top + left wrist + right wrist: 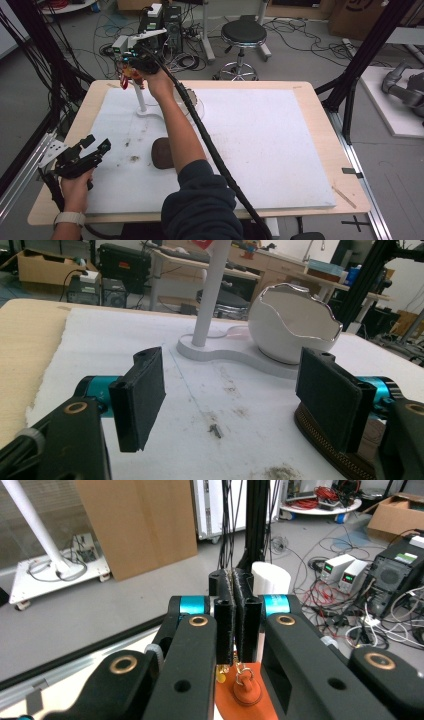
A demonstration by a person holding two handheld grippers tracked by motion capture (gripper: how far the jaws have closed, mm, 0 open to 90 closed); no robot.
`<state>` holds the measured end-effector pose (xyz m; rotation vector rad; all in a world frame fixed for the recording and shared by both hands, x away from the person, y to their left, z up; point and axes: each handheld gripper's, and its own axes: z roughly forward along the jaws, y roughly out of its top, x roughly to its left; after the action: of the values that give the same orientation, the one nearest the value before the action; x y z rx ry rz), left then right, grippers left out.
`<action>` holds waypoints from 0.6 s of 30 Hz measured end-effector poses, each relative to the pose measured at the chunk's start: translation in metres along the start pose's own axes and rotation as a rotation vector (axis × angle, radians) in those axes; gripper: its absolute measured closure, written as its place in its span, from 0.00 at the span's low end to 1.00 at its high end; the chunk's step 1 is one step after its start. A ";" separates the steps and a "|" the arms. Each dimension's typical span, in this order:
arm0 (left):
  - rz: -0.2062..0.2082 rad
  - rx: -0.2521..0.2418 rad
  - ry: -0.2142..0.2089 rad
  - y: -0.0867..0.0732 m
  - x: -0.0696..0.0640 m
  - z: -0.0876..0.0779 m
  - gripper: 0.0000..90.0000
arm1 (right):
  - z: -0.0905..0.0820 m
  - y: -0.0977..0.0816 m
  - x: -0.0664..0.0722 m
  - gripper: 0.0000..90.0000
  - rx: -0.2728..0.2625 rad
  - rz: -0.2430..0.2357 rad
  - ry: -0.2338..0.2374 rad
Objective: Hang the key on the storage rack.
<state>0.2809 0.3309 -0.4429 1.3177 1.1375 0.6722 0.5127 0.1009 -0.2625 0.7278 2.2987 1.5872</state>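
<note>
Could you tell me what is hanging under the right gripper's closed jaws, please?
Beneath the right gripper, a small orange-red tag hangs on a gold ring. The jaws cover whatever part they pinch.

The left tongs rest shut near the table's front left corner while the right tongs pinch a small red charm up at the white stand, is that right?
Not quite: the left tongs are open. The left gripper view shows their two black jaws standing well apart with bare white table cover between them. The rest holds: the right tongs are shut on the small red charm by the white stand.

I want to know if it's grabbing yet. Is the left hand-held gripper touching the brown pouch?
Cannot tell. In the left gripper view, the left hand-held gripper is open beside the brown pouch, but one finger hides any gap.
</note>
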 end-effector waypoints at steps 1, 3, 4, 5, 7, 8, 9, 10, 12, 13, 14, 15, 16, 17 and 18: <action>0.000 0.000 0.000 0.000 0.000 0.000 0.31 | 0.001 -0.001 0.000 0.99 0.003 -0.008 -0.002; 0.000 -0.001 0.000 0.000 0.000 0.000 0.31 | 0.001 -0.002 0.001 0.99 0.013 -0.012 -0.005; -0.001 -0.002 -0.001 0.000 0.000 0.000 0.31 | 0.002 -0.004 0.001 0.99 0.018 -0.015 -0.009; -0.001 -0.002 -0.001 0.000 0.000 0.000 0.31 | 0.001 -0.005 0.000 0.99 0.022 -0.012 -0.009; -0.001 -0.002 0.000 0.000 0.000 0.000 0.31 | 0.001 -0.006 -0.001 0.99 0.028 -0.016 -0.013; -0.001 -0.002 0.000 0.000 0.000 0.000 0.31 | 0.001 -0.007 -0.001 0.98 0.030 -0.016 -0.016; 0.000 -0.002 0.000 0.000 0.000 0.000 0.31 | 0.001 -0.008 -0.001 0.98 0.035 -0.015 -0.014; 0.003 0.000 -0.001 0.000 0.000 0.000 0.31 | 0.001 -0.008 -0.001 0.98 0.038 -0.024 -0.016; 0.004 0.000 -0.002 0.000 0.000 0.000 0.31 | 0.000 -0.009 0.000 0.88 0.036 -0.027 -0.020; 0.003 0.000 -0.002 0.000 0.000 0.000 0.31 | -0.001 -0.009 -0.001 0.81 0.026 -0.016 -0.022; 0.004 0.000 -0.003 0.000 -0.001 0.000 0.31 | -0.004 -0.009 -0.001 0.80 0.019 0.003 -0.020; 0.004 -0.001 -0.003 0.000 -0.001 0.000 0.31 | -0.007 -0.010 -0.001 0.80 0.004 0.001 -0.011; 0.004 0.000 -0.004 0.000 -0.001 0.000 0.31 | -0.011 -0.010 -0.001 0.80 -0.008 0.004 -0.010; 0.005 0.000 -0.004 0.000 0.000 0.000 0.31 | -0.016 -0.012 -0.001 0.80 -0.020 0.001 -0.008; 0.006 0.002 -0.005 0.000 -0.001 0.000 0.31 | -0.022 -0.015 -0.001 0.78 -0.026 0.009 -0.008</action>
<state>0.2810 0.3303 -0.4429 1.3237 1.1313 0.6720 0.4996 0.0784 -0.2678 0.7385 2.2682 1.6114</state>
